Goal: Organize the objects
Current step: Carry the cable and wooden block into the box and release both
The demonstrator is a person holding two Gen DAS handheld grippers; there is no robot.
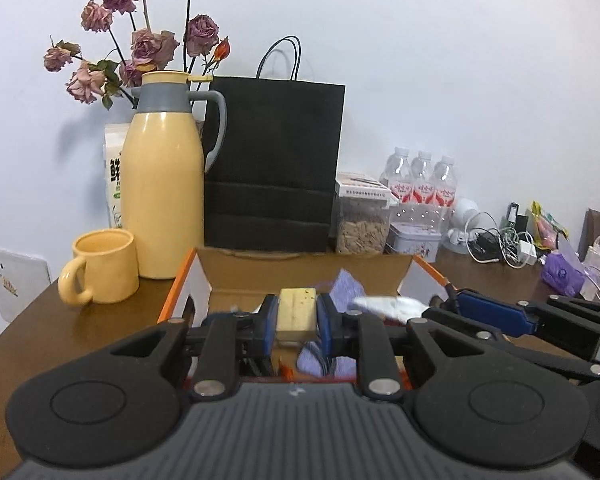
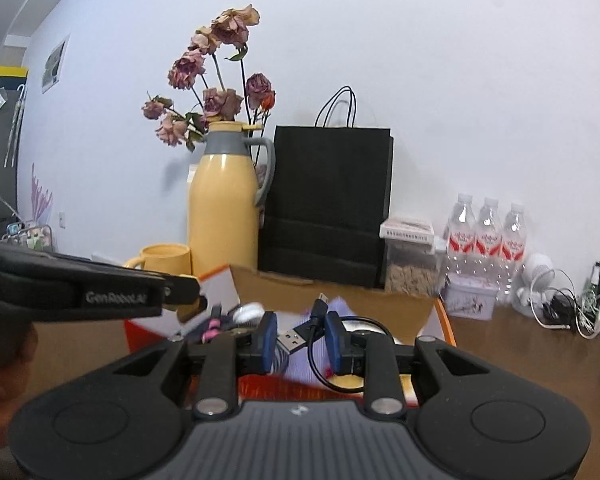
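Bright, even light, soft wall shadows, fisheye-bent dark corners, slight foreground blur.

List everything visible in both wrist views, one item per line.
thermos jug: one, yellow, grey collar, back left
mug: one, yellow, beside the jug
dried roses: one bunch, faded pink, behind the jug
paper bag: one, black, against the wall
cardboard box: one, open, orange edges, under the grippers
water bottles: three, clear, red labels, back right
tin: one, pale, before the bottles
wooden block: one, tan, in the left gripper
USB cable: one, black, in the right gripper
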